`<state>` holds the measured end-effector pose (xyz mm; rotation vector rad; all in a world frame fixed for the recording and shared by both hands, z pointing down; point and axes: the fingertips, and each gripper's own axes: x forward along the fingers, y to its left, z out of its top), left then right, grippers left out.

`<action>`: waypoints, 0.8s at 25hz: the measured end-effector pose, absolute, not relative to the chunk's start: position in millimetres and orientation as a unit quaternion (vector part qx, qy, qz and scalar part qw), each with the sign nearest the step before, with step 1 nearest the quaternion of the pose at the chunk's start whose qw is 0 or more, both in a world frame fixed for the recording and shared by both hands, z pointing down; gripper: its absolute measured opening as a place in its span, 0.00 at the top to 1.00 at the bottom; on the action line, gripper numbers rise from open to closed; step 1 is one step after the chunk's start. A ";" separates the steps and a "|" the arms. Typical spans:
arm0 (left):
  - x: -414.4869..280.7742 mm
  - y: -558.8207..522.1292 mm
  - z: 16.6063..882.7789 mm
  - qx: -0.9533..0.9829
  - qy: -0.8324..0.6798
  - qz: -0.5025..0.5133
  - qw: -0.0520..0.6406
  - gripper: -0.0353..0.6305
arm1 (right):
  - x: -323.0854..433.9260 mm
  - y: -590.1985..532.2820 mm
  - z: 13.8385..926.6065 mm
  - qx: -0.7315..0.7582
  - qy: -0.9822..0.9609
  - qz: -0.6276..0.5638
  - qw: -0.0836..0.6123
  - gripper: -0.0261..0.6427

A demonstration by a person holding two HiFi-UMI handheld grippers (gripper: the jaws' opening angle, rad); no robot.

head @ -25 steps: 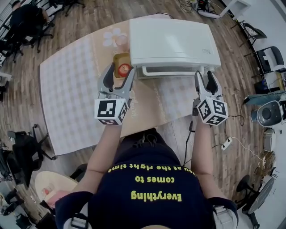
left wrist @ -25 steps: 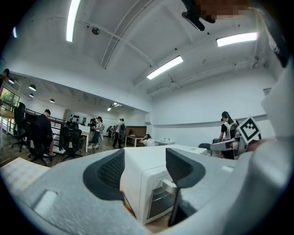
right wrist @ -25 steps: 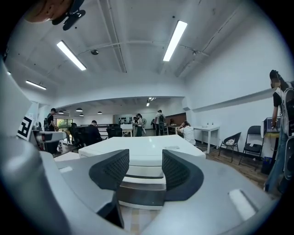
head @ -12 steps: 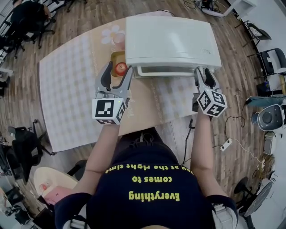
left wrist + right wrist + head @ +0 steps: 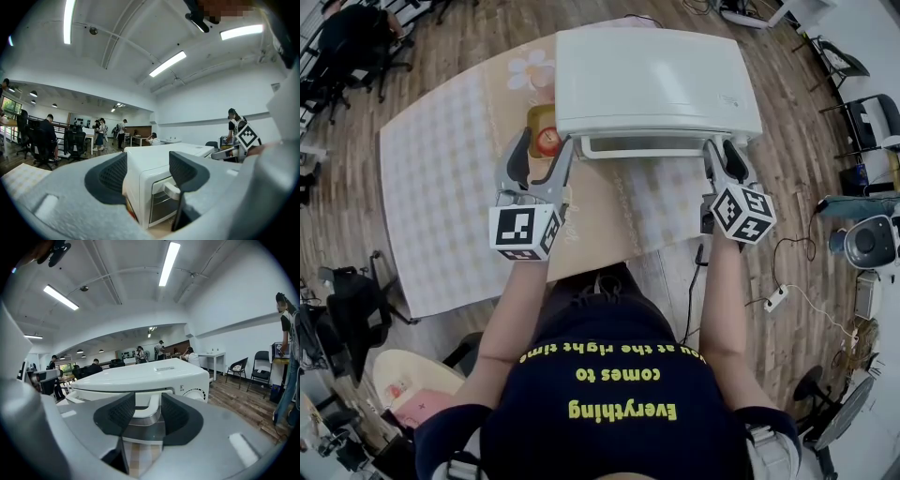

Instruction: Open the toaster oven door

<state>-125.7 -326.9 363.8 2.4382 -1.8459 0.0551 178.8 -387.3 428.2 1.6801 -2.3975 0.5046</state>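
The white oven (image 5: 656, 80) sits at the upper centre of the head view, at the far edge of a table (image 5: 441, 187) with a checked cloth. Its door (image 5: 161, 206) is closed, and the handle (image 5: 642, 145) runs along the front edge facing the person. The right gripper (image 5: 724, 155) is at the handle's right end, at the right of the frame. In the right gripper view the curved white end of the handle stands between its two dark pads. The jaws have just been closing and are now partly drawn in, but a thin gap shows on each side, so they are not yet gripping it. The left gripper (image 5: 542, 150) is at the oven's left front corner, left of centre in the head view. Its jaws are wide apart and hold nothing. Its own view shows only the oven's corner and the handle's left end, farther off, in the gap. In the head view a yellow container (image 5: 546, 141) with something red in it lies on the table between that gripper's fingers, just beside the oven's left side.
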 end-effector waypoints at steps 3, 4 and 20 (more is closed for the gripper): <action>-124.9 -323.8 363.1 0.798 -0.601 0.019 0.041 0.53 | 178.4 -383.0 428.8 0.561 -0.804 0.175 0.089 0.70; -125.1 -322.4 362.9 0.798 -0.601 0.019 0.040 0.53 | 178.4 -381.1 429.1 0.560 -0.804 0.177 0.091 0.70; -126.2 -296.9 364.5 0.808 -0.588 0.022 0.041 0.53 | 189.5 -323.6 453.6 0.559 -0.796 0.206 0.107 0.72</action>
